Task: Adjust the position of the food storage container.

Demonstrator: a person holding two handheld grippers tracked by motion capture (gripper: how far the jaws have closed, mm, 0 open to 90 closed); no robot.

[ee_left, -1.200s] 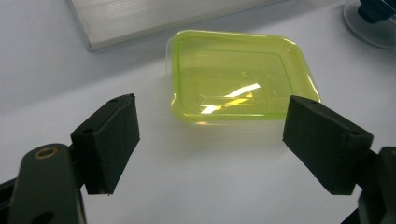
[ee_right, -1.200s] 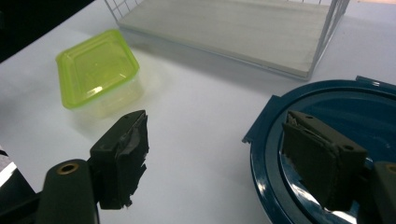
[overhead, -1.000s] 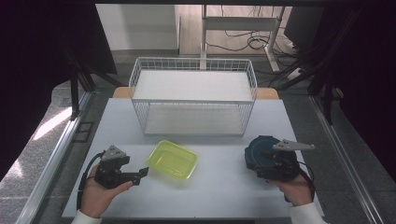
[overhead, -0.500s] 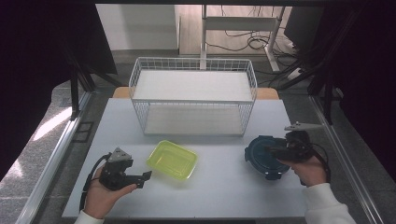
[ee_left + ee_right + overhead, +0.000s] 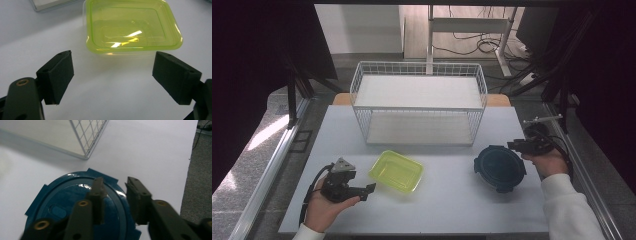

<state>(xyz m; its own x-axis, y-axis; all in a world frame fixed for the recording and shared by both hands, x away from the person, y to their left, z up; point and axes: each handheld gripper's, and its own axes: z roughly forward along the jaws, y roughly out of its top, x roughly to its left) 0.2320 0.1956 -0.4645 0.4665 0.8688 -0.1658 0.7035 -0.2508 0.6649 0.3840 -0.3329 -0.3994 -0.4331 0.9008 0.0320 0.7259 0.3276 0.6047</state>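
Holding the left tool (image 5: 371, 188) low at the near left of the white surface (image 5: 447, 200), I had its jaws spread wide and empty, aimed at the yellow-green tub (image 5: 396, 171) lying just beyond them; in the left gripper view that tub (image 5: 132, 25) sat open side up and bare inside, close ahead of the pads (image 5: 56, 75) but not touched. That hand had barely shifted over the last second. The change was on the right: my right tool (image 5: 512, 145) had swung from the near right of the dark blue round lid (image 5: 499, 168) out to its far right edge, turning to face back across it. In the right gripper view its jaws stood narrowed to a small gap with nothing between them, hanging over the lid's (image 5: 72, 205) rim near one of the tabs. I judged that I was lining up for an edge pinch on the lid, with the tub waiting. Beyond both stood the white wire basket (image 5: 419, 107), empty, well apart from either tool.
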